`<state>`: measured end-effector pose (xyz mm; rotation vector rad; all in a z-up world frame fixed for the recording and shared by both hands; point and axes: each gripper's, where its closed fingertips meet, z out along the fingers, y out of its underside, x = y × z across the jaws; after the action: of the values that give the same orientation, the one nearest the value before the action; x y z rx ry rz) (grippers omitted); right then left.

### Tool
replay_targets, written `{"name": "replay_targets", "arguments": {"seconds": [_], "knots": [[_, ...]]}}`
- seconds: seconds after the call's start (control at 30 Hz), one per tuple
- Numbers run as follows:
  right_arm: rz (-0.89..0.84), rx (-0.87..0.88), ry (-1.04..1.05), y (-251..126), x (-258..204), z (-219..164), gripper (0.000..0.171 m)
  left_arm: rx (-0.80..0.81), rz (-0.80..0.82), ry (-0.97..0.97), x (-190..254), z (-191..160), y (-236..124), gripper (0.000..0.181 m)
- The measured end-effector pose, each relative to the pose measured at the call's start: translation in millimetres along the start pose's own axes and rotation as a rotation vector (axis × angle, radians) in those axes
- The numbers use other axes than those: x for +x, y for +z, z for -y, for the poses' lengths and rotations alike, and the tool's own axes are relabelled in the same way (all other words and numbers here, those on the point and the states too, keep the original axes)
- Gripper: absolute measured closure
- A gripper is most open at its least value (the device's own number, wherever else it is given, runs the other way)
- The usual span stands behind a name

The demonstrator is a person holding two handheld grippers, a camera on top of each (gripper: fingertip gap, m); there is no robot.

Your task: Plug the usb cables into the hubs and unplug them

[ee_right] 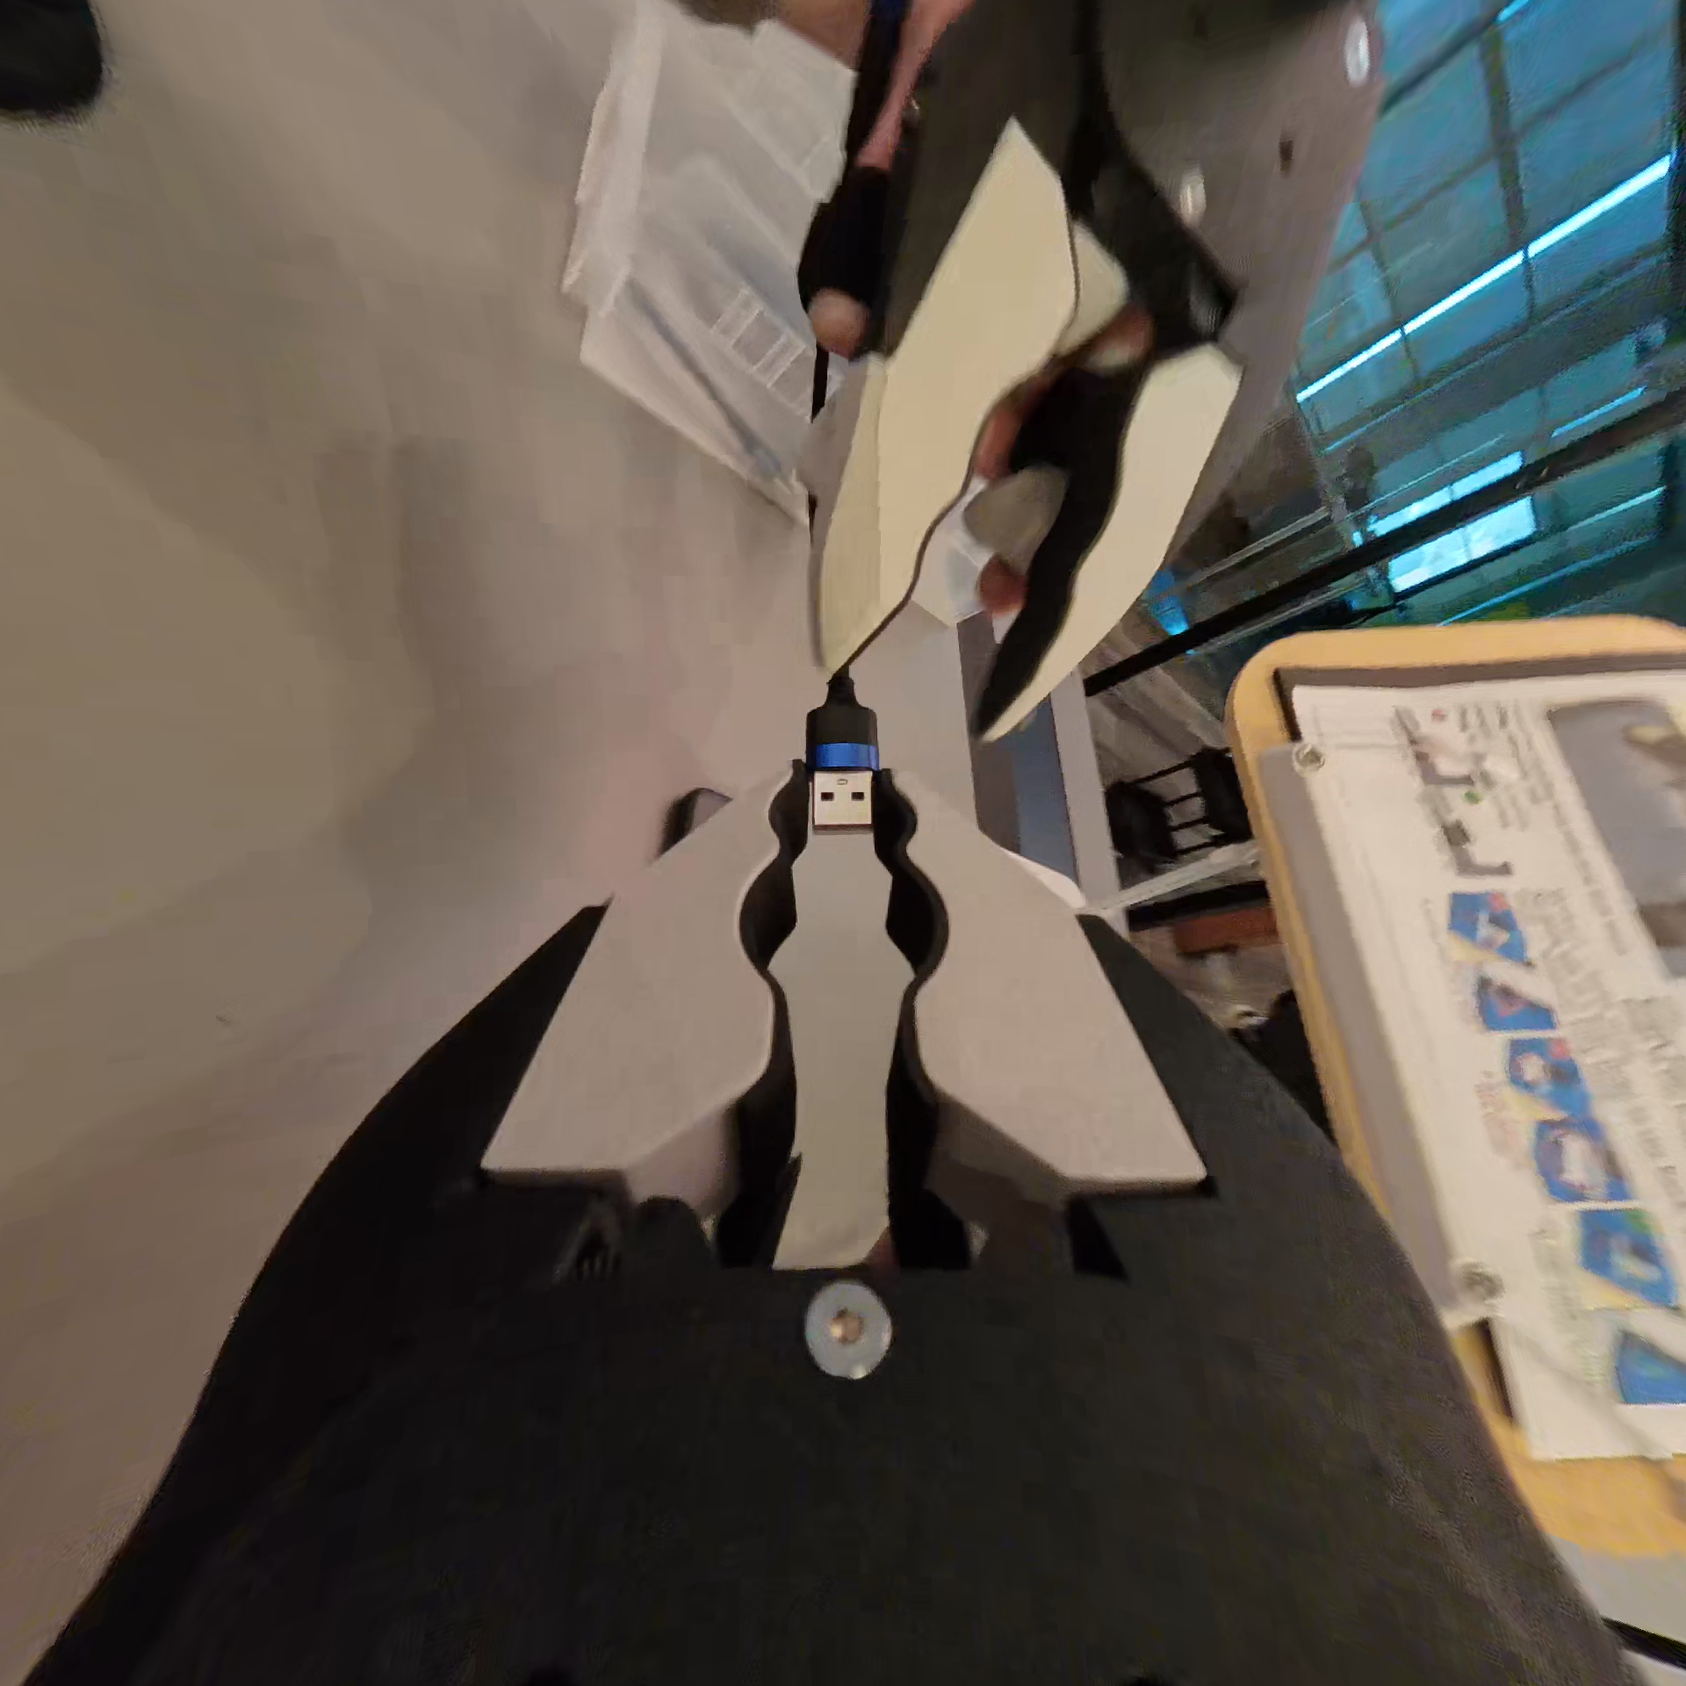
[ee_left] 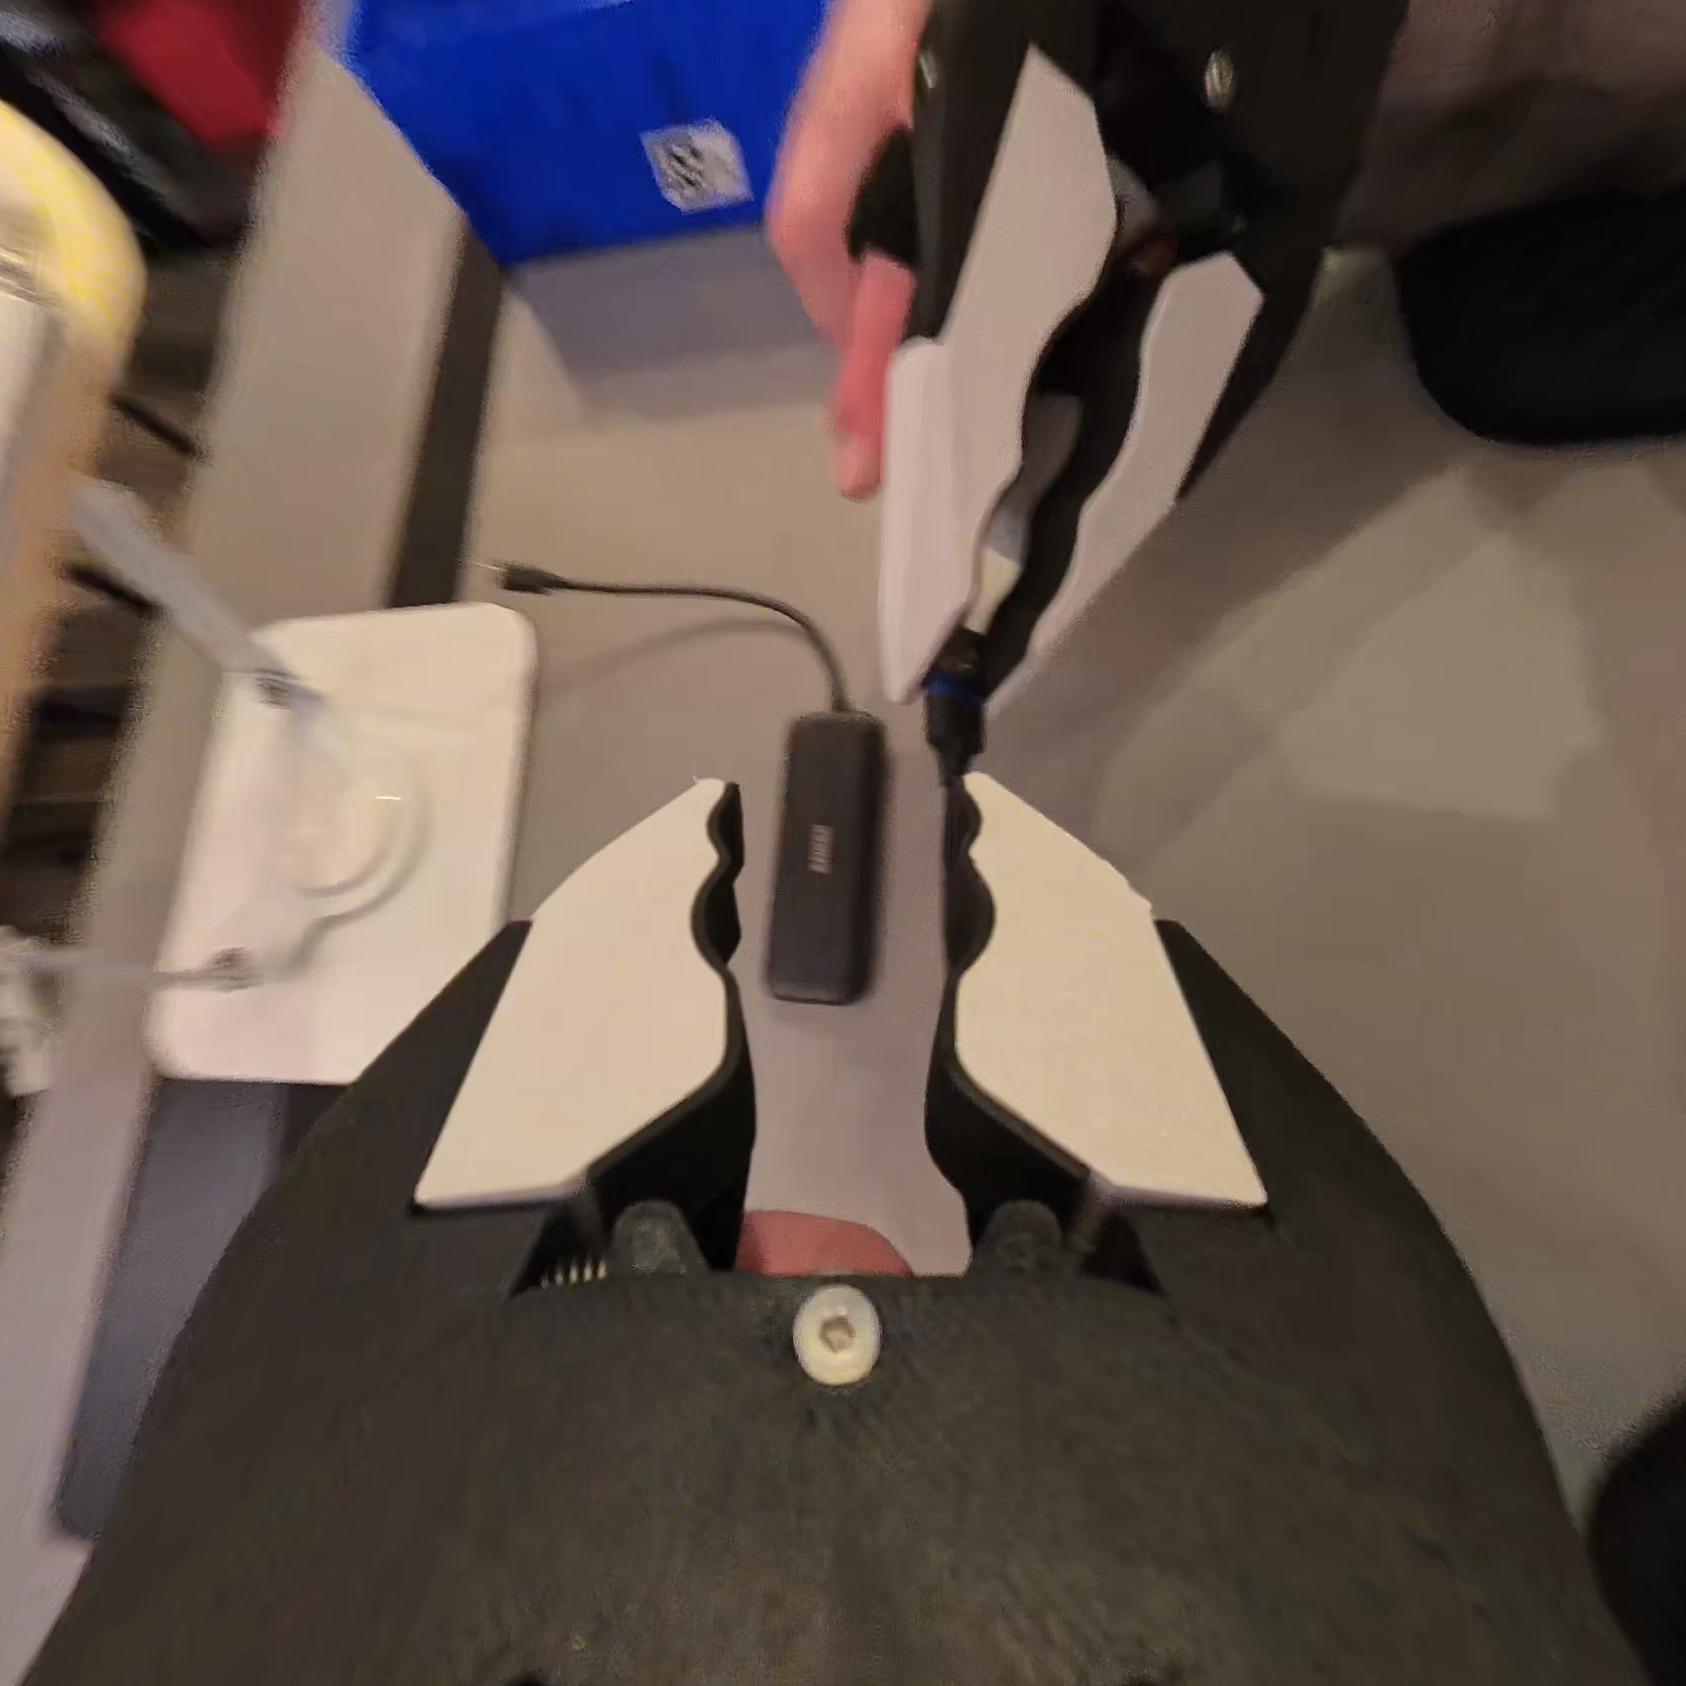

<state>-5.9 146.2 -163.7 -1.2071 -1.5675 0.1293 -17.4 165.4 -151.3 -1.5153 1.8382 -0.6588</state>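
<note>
USB plug is pinched by right gripper (ee_right: 844,794); left gripper (ee_left: 844,803) is spread.
Black hub (ee_left: 826,858) is seen lying on the grey desk (ee_left: 1277,821) between the left fingers, untouched; plug (ee_right: 841,798) is held just beside it.

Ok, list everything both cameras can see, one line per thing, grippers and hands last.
USB hub: one, black, flat on the grey table, between the left gripper's open fingers.
Hub lead: one, black, curving away from the hub, loose end on the table.
USB plug: one, black with blue ring, metal end bare, pinched at the right gripper's tips.
Table: one, grey.
Tray: one, white, left of the hub, white cables on it.
Bin: one, blue, beyond the table.
Printed sheet: one, on a wooden board.
Left gripper: white fingers, open.
Right gripper: shut on the plug.
Hand: holding the right gripper.
</note>
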Motion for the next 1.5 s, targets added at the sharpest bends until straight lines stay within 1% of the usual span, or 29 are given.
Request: {"name": "replay_targets", "arguments": {"seconds": [0.03,0.1,0.13,0.2,0.27,0.33,0.37,0.4,0.5,0.53,0.63,0.7,0.73,0.77,0.83,0.9,0.97,1.0,1.03,1.13,1.2,1.3,1.33,1.4,1.43,1.5], "knots": [[0.014,0.026,0.051,-2.8,2.3,-1.1,0.160,0.047,0.082,0.010,-12.3,10.1,-12.2,0.140],[0.011,0.080,0.139,-8.2,10.6,-2.4,0.160,0.170,0.163,0.015,-26.0,32.3,-41.5,0.143],[0.014,0.112,0.181,-10.8,13.7,-1.5,0.160,0.220,0.243,0.014,-39.1,40.7,-58.0,0.147],[0.023,0.170,0.243,-16.6,18.8,2.3,0.160,0.275,0.331,0.015,-55.5,49.1,-85.1,0.150],[0.034,0.222,0.284,-23.0,22.4,8.7,0.160,0.292,0.491,-0.010,-81.4,48.8,-111.7,0.154],[0.045,0.291,0.335,-31.4,27.7,18.4,0.160,0.290,0.545,-0.056,-92.7,39.6,-125.6,0.154],[0.052,0.322,0.357,-35.8,30.1,22.5,0.160,0.257,0.600,-0.086,-101.5,28.3,-129.5,0.155],[0.053,0.352,0.371,-40.4,32.8,26.5,0.159,0.200,0.636,-0.102,-106.6,13.6,-128.1,0.155],[0.062,0.452,0.424,-55.2,41.5,39.4,0.160,0.007,0.633,-0.120,-100.0,-27.2,-103.2,0.150],[0.068,0.482,0.438,-59.8,43.5,43.4,0.160,-0.034,0.567,-0.117,-87.1,-34.6,-87.4,0.148],[0.094,0.531,0.474,-68.5,46.4,50.6,0.160,-0.038,0.337,-0.149,-41.3,-36.6,-37.7,0.143],[0.127,0.537,0.492,-70.9,44.7,52.1,0.160,0.077,0.277,-0.108,-21.6,-16.5,-14.9,0.140],[0.152,0.540,0.513,-71.8,43.6,52.6,0.160,0.143,0.225,-0.106,-10.3,-3.9,-5.7,0.135],[0.188,0.532,0.532,-71.6,40.7,52.2,0.160,0.219,0.212,-0.097,-4.7,10.7,-0.5,0.129],[0.248,0.501,0.545,-70.4,32.8,50.1,0.160,0.370,0.200,-0.053,5.0,39.3,3.6,0.121],[0.291,0.458,0.568,-68.3,27.9,46.3,0.160,0.484,0.210,-0.032,8.0,60.0,3.0,0.114],[0.319,0.427,0.584,-68.1,25.0,43.1,0.160,0.564,0.191,-0.037,11.0,73.2,3.7,0.107],[0.334,0.396,0.592,-67.2,22.9,40.0,0.160,0.599,0.174,-0.047,12.6,78.2,4.1,0.107],[0.342,0.373,0.588,-66.9,21.0,37.4,0.160,0.640,0.126,-0.050,19.3,83.7,4.5,0.107],[0.356,0.322,0.606,-67.6,19.8,31.2,0.160,0.708,0.115,-0.058,22.9,92.6,4.6,0.111],[0.364,0.282,0.621,-68.8,19.2,26.9,0.160,0.682,0.133,-0.054,21.0,90.2,9.9,0.112],[0.373,0.199,0.623,-69.6,15.8,19.4,0.160,0.633,0.193,-0.010,17.8,84.5,13.3,0.132],[0.374,0.178,0.627,-69.6,15.3,17.5,0.160,0.616,0.214,0.005,17.7,83.7,14.3,0.135],[0.384,0.139,0.624,-69.3,11.8,13.5,0.160,0.567,0.208,0.038,23.1,81.8,19.8,0.142],[0.384,0.124,0.623,-68.9,10.8,11.8,0.160,0.550,0.224,0.055,23.3,81.3,21.1,0.143],[0.385,0.111,0.613,-68.7,9.5,10.8,0.160,0.531,0.197,0.062,28.3,80.7,23.1,0.149]]}}
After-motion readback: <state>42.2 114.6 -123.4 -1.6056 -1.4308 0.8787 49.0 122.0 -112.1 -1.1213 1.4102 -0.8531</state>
